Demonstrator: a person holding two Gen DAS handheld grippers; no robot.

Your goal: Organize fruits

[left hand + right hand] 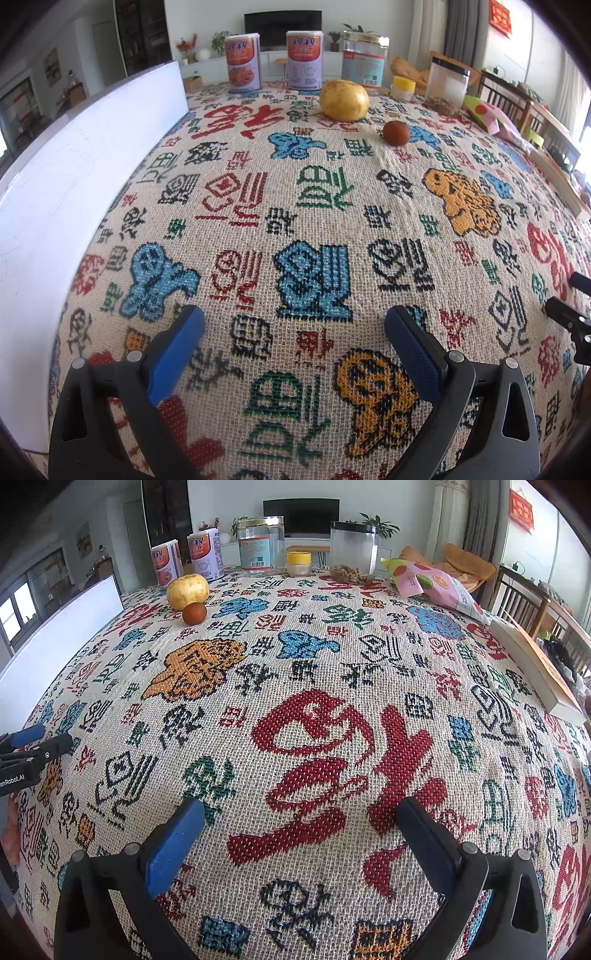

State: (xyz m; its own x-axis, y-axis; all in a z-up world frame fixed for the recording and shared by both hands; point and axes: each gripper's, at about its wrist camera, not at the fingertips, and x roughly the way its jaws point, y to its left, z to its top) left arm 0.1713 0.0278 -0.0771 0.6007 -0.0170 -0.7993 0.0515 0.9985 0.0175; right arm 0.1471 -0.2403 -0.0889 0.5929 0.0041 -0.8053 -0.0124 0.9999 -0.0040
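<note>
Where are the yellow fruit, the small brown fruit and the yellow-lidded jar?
yellow fruit [344, 100], left wrist view, centre of its skin.
small brown fruit [396, 133], left wrist view, its middle.
yellow-lidded jar [299, 558], right wrist view, on the lid.

A woven beige tablecloth [332, 657] with red, blue, green and orange characters covered the table. At its far edge stood two purple-labelled tins [242, 62], a clear plastic jar [365, 61], a small yellow-lidded pot [299, 563] and a black-lidded clear canister [352, 552]. A pink snack bag [436, 587] lay nearby; a white board [74, 166] lined the left.
</note>
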